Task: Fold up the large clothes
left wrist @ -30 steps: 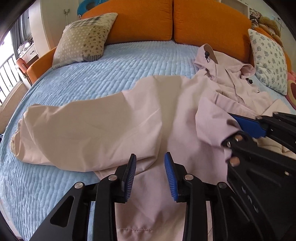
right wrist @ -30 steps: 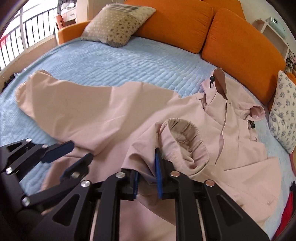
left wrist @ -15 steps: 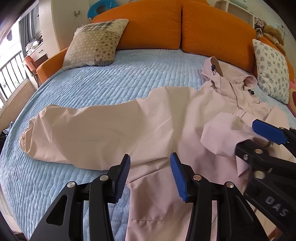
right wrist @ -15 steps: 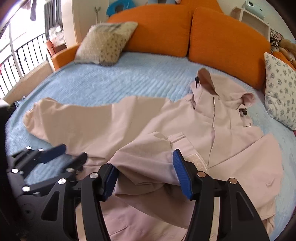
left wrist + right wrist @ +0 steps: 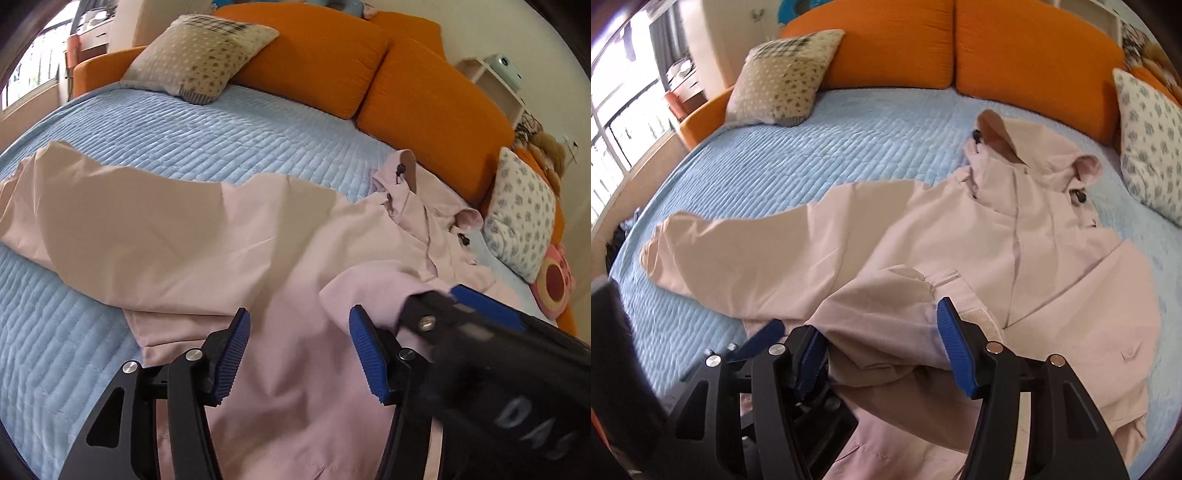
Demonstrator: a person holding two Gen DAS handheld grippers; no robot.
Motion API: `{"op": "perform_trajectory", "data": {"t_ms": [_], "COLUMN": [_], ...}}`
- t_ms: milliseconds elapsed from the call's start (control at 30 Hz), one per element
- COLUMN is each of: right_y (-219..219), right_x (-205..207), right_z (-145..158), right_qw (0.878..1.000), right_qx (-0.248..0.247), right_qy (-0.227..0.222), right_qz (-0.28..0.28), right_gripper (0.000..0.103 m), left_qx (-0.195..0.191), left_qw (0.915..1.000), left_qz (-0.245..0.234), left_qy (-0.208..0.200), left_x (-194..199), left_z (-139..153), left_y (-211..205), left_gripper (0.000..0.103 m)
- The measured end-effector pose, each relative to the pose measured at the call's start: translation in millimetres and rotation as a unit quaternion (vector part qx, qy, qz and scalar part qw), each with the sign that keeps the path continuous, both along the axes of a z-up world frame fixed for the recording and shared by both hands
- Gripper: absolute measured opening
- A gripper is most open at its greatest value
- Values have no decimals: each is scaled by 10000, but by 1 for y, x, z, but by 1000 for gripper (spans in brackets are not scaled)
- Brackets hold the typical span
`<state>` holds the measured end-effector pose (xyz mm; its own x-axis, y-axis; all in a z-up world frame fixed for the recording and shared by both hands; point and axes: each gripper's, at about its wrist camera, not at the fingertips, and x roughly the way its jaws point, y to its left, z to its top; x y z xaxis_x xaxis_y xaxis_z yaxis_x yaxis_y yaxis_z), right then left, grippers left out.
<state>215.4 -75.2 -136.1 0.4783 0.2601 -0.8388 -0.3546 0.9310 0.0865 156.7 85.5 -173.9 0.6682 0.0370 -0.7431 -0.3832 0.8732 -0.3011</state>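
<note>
You're hovering both tools over the pink jacket (image 5: 960, 240), which is lying spread on the blue bed (image 5: 849, 147), hood toward the orange cushions (image 5: 1027, 48). Left hand-held gripper (image 5: 299, 354): released, jaws just been opening, only flat fabric under the gap. Right hand-held gripper (image 5: 882, 343): jaws standing apart, the folded-in sleeve cuff lying loose between them, pads not pressing. Right view is showing the whole hood and cuff; left view is showing the far sleeve running off-frame, plus a plush toy (image 5: 554, 284) beside the floral pillow (image 5: 521, 218).
</note>
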Motion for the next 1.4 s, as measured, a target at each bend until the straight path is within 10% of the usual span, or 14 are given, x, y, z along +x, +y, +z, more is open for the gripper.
{"op": "perform_trajectory", "data": {"t_ms": [267,333,567,800,867,1033,1233,1400], "right_y": [-18,-20,-30,-114,-144,-167,-173,-201], "right_x": [-1,-5,-37,-28,-11,20,24,30], "right_z": [9,15,53,68,55,1,-55,-91], "right_qw": [9998,9992,9958,9858,9899,9935,9846,9681], "right_qx": [143,311,-304,-594,-503,-955,-1684,-2283], "right_qy": [129,140,-764,-1549,-1269,-507,-301,-668], "right_qz": [79,222,408,-248,-381,-368,-356,-784], "right_gripper": [64,92,92,91,74,71,71,71], "left_qx": [354,542,876,1367,1441,1941,3053,3326], "left_qw": [9971,9963,9938,9903,9884,9696,9395,9372], "left_qz": [558,520,521,75,-399,-1492,-1341,-708], "left_qy": [373,427,433,-233,-279,21,787,780], "left_x": [32,37,30,6,15,40,69,56], "left_z": [-21,-21,-5,71,83,59,-15,-17], "left_y": [6,5,7,-13,-36,-119,-134,-84], "left_gripper": [60,60,60,66,70,71,72,73]}}
